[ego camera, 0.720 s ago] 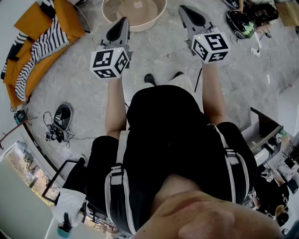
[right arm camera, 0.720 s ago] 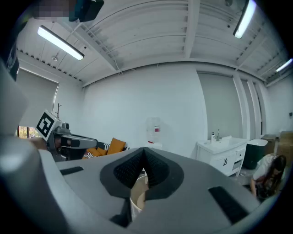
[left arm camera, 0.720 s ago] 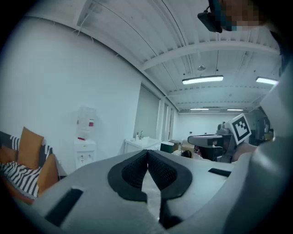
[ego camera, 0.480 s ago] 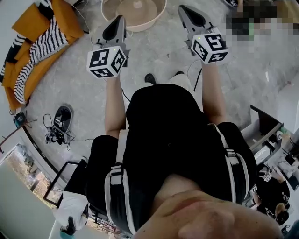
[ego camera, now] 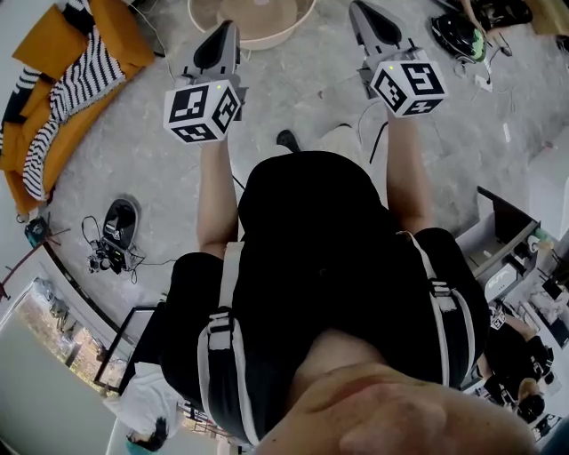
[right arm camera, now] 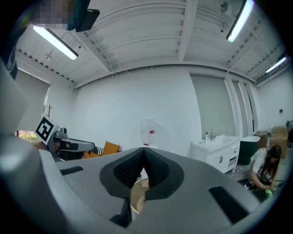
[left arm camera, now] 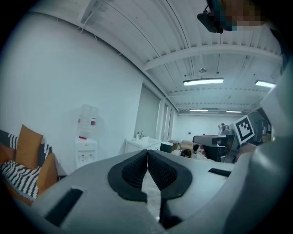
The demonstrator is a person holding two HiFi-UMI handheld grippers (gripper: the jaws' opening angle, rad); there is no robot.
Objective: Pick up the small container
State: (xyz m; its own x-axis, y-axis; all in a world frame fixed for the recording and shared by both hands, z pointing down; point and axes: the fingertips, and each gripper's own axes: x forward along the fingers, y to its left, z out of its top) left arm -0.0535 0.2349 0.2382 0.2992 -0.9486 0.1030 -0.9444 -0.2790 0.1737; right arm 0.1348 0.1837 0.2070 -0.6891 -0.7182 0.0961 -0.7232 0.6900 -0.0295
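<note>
L tongs (left arm camera: 147, 157), R tongs (right arm camera: 143, 164) shut, empty; prob tub (ego camera: 286, 35) ahead

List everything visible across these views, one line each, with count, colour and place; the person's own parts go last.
basin: 1, beige, on the floor ahead of both grippers
striped cloth: 1, black and white, on orange cushions, far left
water dispenser: 1, white, against the wall
sink cabinet: 1, white, by the wall
cabled device: 1, black, on the floor at left
left gripper: 1, grey with black pads, jaws shut, empty
right gripper: 1, grey with black pads, jaws shut, empty
</note>
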